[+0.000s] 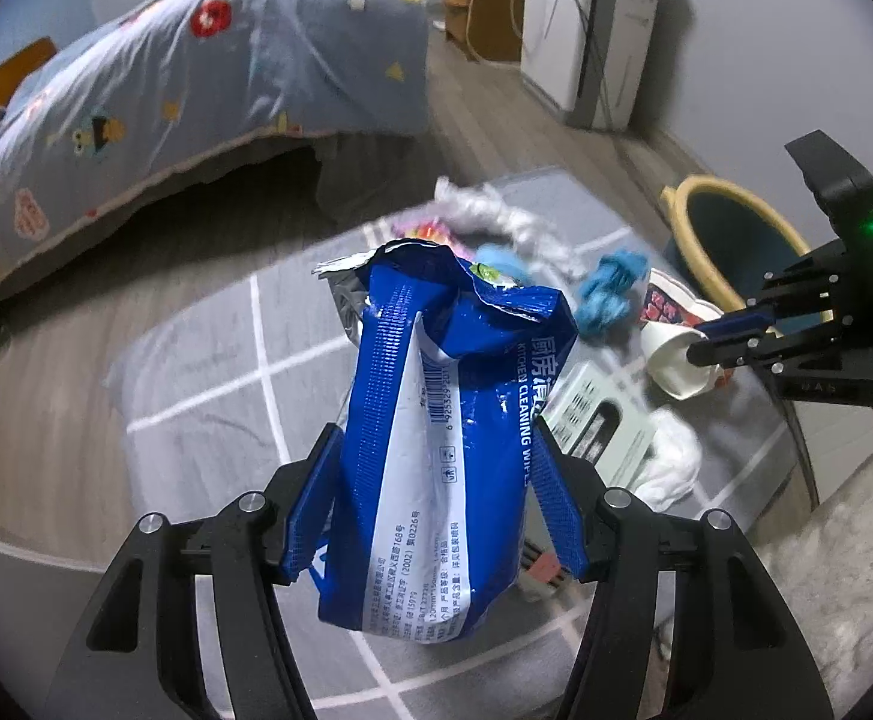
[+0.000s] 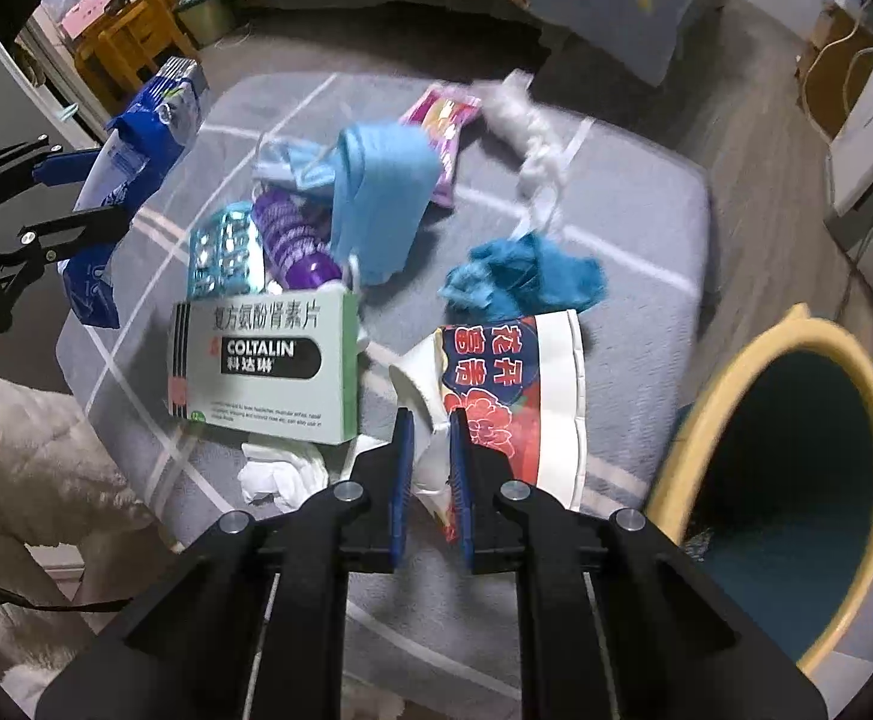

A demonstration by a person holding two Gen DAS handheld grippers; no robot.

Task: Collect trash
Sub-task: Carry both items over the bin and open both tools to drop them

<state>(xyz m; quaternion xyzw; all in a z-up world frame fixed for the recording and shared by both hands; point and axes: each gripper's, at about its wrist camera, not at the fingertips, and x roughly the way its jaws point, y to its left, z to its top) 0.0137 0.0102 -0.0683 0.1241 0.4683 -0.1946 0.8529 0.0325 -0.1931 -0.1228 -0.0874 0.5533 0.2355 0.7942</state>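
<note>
A blue kitchen-wipes packet [image 1: 448,420] stands upright between the fingers of my left gripper [image 1: 436,450], which is shut on it and holds it above the grey mat. That packet [image 2: 130,150] and the left gripper [image 2: 85,195] also show at the left of the right wrist view. My right gripper [image 2: 431,420] is shut on the crushed rim of a paper cup [image 2: 508,384] with red and blue print, lying on the mat. From the left wrist view the right gripper [image 1: 703,339] pinches the cup [image 1: 673,360]. A dark bin with a yellow rim [image 2: 796,480] stands at the right.
On the grey mat [image 2: 628,228] lie a green medicine box [image 2: 268,366], a blister pack [image 2: 223,255], a purple wrapper [image 2: 295,240], a light blue mask [image 2: 379,192], a blue cloth [image 2: 523,279], white tissues [image 2: 280,474] and a pink packet [image 2: 445,120]. A bed [image 1: 166,90] stands behind.
</note>
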